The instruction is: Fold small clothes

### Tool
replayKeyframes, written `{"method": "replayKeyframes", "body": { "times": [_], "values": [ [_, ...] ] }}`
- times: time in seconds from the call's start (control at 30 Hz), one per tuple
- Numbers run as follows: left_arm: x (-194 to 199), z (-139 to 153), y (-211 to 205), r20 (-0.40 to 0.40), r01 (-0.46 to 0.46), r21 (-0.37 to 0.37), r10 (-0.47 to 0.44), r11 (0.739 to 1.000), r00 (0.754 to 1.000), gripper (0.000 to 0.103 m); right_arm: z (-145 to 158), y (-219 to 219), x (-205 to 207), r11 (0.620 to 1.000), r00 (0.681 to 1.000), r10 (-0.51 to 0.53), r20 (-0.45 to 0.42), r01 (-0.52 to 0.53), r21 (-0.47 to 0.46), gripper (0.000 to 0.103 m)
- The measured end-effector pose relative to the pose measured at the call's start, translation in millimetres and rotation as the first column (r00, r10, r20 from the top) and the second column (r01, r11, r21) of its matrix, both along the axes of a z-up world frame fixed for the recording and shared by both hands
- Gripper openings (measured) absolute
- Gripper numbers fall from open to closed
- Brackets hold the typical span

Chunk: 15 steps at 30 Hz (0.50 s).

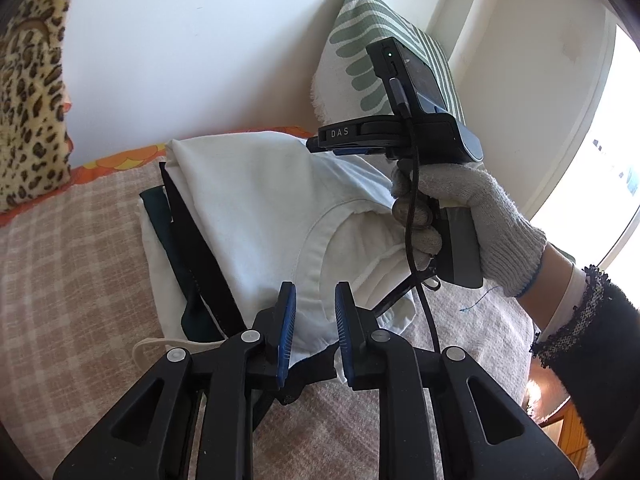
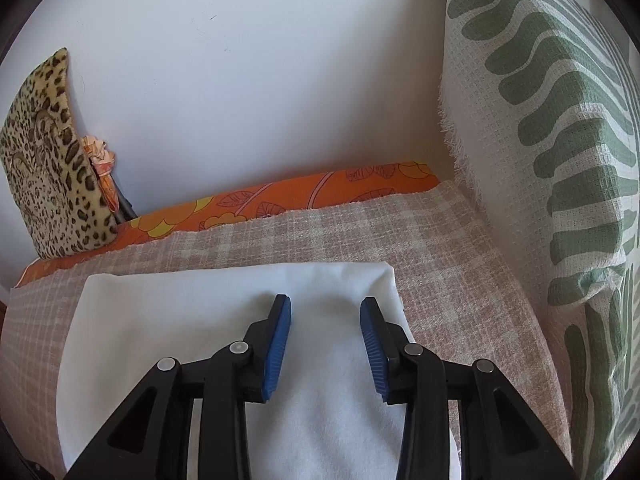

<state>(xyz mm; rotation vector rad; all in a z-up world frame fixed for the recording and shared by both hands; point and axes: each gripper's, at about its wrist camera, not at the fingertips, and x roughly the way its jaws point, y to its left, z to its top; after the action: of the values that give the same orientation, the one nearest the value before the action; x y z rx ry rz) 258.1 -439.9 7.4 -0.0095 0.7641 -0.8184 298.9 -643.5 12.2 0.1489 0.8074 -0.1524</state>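
A white garment (image 1: 256, 208) lies folded on top of a small pile, with a dark green piece (image 1: 158, 216) and a black piece (image 1: 200, 252) showing under its left side. My left gripper (image 1: 316, 316) is at the garment's near edge by the curved neckline seam. Its blue pads stand a little apart, with the cloth edge between them and not pinched. In the right wrist view my right gripper (image 2: 326, 336) is open just over the flat white garment (image 2: 224, 300), near its far right corner. A gloved hand (image 1: 480, 216) holds that right gripper.
The pile rests on a beige checked blanket (image 2: 420, 240) over an orange floral sheet (image 2: 280, 200). A leopard-print cushion (image 2: 48, 176) leans on the white wall at the left. A green leaf-print pillow (image 2: 560, 160) stands at the right. A bright window (image 1: 612, 160) is at the far right.
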Motion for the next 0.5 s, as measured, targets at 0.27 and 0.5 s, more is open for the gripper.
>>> {"method": "replayKeyframes", "body": {
  "times": [0.27,0.5],
  "values": [
    [-10,12,28,0.021,-0.047,-0.001,0.047,0.999,0.999,0.040,17,44,-14,0.993,0.992,0.115,0.057,-0.115,-0.009,0.038],
    [-26,29,44,0.055,-0.062,0.007,0.061,0.998,0.997,0.053,-2,60,-10,0.995,0.995,0.102,-0.016,-0.102,-0.022,0.042]
  ]
}}
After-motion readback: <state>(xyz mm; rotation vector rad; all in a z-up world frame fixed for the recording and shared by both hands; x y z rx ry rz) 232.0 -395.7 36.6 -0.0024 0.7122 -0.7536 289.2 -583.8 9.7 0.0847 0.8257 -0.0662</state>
